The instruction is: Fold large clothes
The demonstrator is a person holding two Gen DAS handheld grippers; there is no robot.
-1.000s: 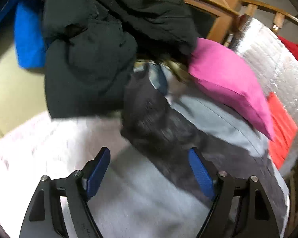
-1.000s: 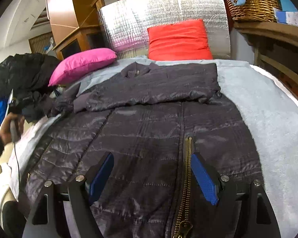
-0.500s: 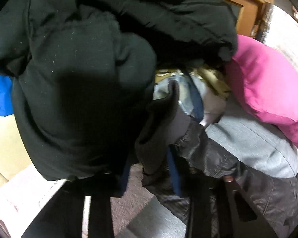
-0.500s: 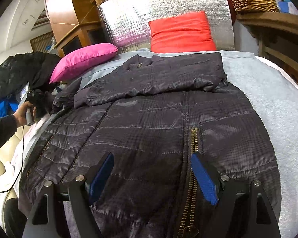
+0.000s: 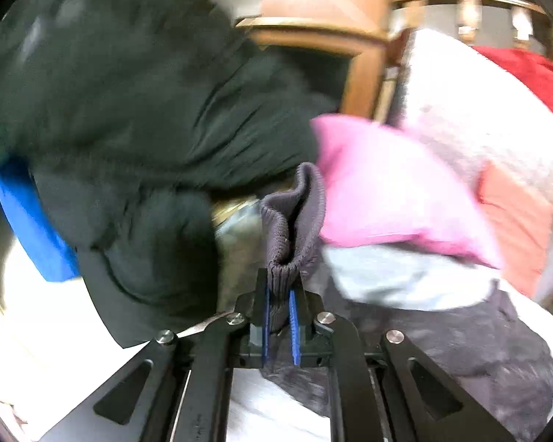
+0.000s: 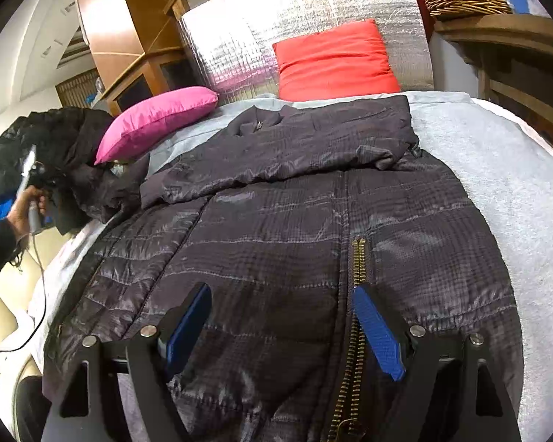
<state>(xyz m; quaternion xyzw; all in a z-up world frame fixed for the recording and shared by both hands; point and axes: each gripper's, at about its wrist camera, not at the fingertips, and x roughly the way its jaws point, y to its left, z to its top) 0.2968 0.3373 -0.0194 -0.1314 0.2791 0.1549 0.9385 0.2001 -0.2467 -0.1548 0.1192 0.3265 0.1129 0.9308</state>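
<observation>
Your left gripper has just squeezed shut, and its blue pads pinch the grey ribbed knit cuff of a sleeve. That cuff sticks up past the tips, in front of the bright pink pillow and a heap of black puffy coats.

Your right gripper hangs wide apart with nothing in it, low over the big dark grey quilted jacket. The jacket lies spread out flat on the pale grey blanket, its brass zipper facing up. One sleeve is folded across its chest. A red cushion leans behind it.
</observation>
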